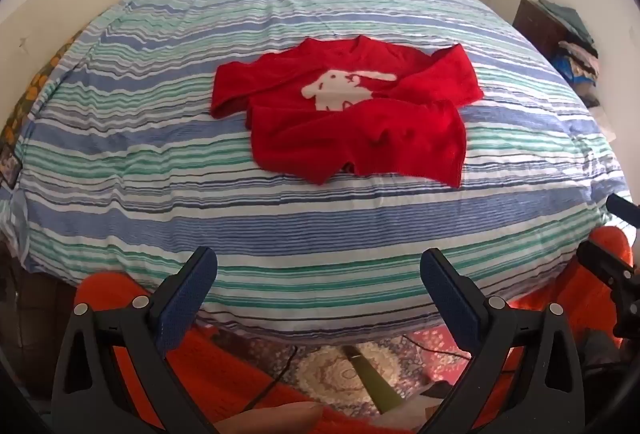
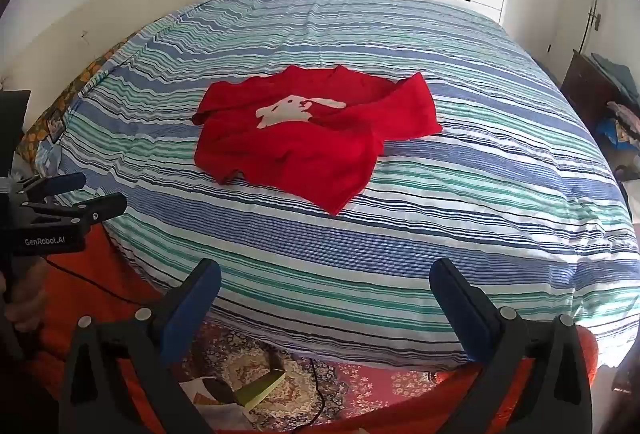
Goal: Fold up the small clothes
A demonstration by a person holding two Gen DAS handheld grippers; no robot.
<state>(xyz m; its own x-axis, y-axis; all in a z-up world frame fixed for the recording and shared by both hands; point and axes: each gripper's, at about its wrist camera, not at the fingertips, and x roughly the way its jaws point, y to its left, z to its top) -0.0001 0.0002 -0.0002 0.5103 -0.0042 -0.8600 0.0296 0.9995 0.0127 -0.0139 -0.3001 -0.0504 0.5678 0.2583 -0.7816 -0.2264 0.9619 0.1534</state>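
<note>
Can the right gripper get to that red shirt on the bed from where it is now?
Probably yes. The right gripper hangs open over the near edge of the striped bed, and only bare cover lies between it and the red shirt. The left gripper sits off to the side, out of the path.

Our left gripper (image 1: 319, 270) has two black plastic arms with triangular cut-outs, each tipped by a dark blue textured pad (image 1: 188, 298) on its inner face. Round silver screws (image 1: 140, 301) sit at the pivots behind the pads. Our right gripper (image 2: 325, 280) is built the same: black arms, blue pads (image 2: 460, 308), silver screw heads (image 2: 507, 313) just behind them. In the right wrist view, to the left of our right gripper, the left gripper's black body (image 2: 48, 222) shows from the side with white lettering "GenRobot.AI" (image 2: 45, 241) and small screws along its top. Below both grippers we wear bright orange knitted clothing (image 1: 240, 374).
</note>
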